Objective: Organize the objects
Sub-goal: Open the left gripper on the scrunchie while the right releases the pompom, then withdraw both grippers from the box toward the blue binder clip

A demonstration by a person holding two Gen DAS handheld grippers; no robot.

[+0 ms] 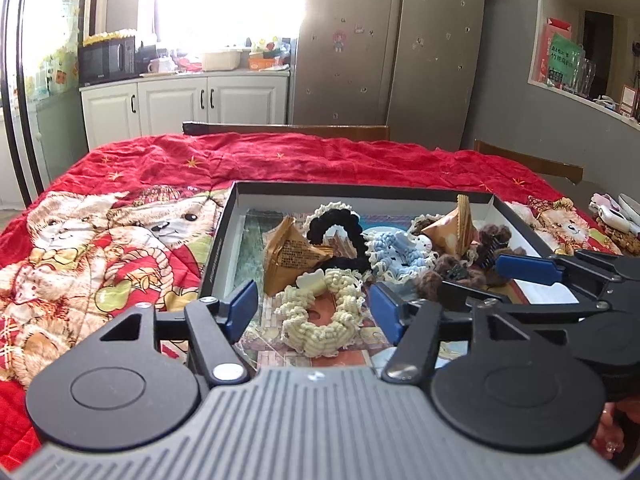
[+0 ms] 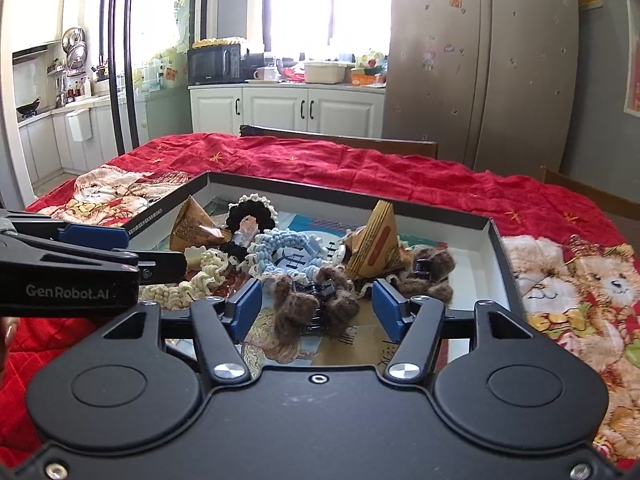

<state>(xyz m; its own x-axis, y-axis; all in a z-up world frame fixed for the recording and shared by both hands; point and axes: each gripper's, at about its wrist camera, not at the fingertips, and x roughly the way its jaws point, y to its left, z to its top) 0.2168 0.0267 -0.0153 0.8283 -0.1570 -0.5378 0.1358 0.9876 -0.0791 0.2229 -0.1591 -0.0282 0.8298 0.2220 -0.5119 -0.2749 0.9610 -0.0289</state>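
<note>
Left gripper agape, empty, over cream crocheted scrunchie | right gripper agape, empty, brown fuzzy scrunchie at 12 o'clock | shallow box

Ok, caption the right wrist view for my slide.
Open right gripper poised over brown fuzzy hair clips in a shallow box of scrunchies.

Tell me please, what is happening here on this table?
A person holds two black grippers over a shallow dark cardboard box on a red bear-print cloth. The left gripper is open around a cream crocheted scrunchie. The right gripper is open before a brown fuzzy hair clip. Nothing is gripped yet. A blue crocheted scrunchie and tan paper packets lie in the box too.
</note>
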